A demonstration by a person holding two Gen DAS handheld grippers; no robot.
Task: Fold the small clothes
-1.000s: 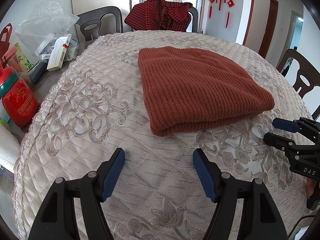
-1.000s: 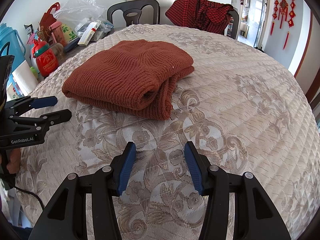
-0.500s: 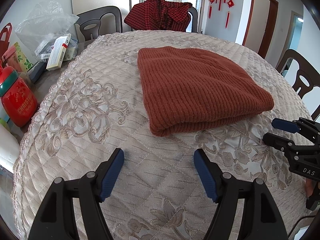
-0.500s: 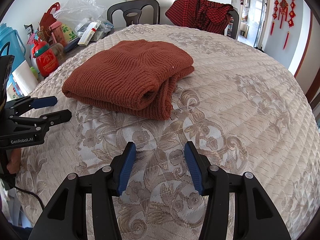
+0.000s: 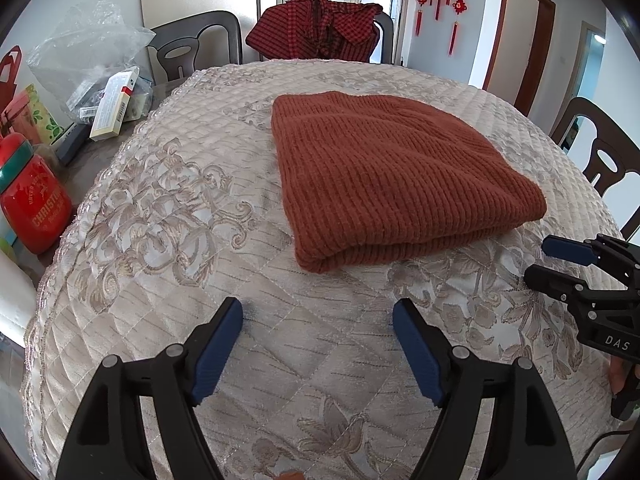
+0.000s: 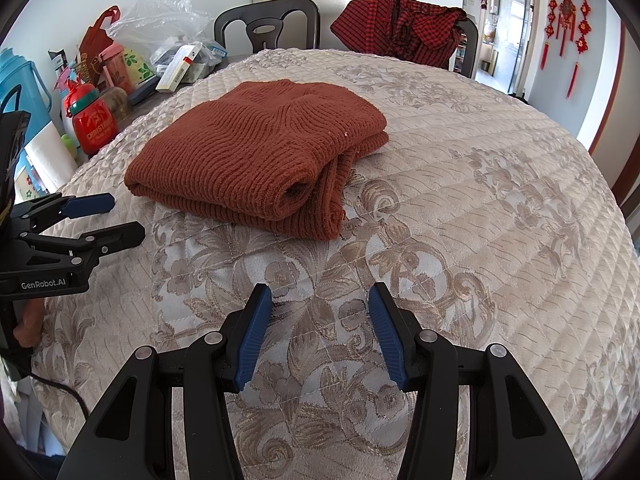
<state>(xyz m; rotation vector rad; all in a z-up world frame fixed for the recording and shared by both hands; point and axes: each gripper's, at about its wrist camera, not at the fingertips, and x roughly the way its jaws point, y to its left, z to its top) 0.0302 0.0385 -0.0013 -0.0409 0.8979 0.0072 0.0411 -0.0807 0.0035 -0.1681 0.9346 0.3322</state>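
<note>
- Tongs first: my left tongs (image 5: 318, 320), low in the frame, have just been opening and stand wide over the quilted desk (image 5: 168, 208), nothing between them.
- My right tongs (image 6: 316, 308) gape narrower, also empty.
- Beyond, mid-frame, the folded rust sweater (image 5: 384, 176) lies flat on the desk.
- A red checked garment (image 5: 316, 26) drapes a chair at the top.

Open quilted cloth covers the near part of the desk (image 6: 460, 208), and bare cloth runs on at the right side and behind the folded rust sweater (image 6: 260, 160), which lies in the middle as the only obstacle there. At the far left edge the way is blocked by clutter: a red jar (image 6: 94, 122), boxes and a plastic bag (image 6: 160, 20). Chairs ring the far rim, one draped with a red checked garment (image 6: 404, 24).
</note>
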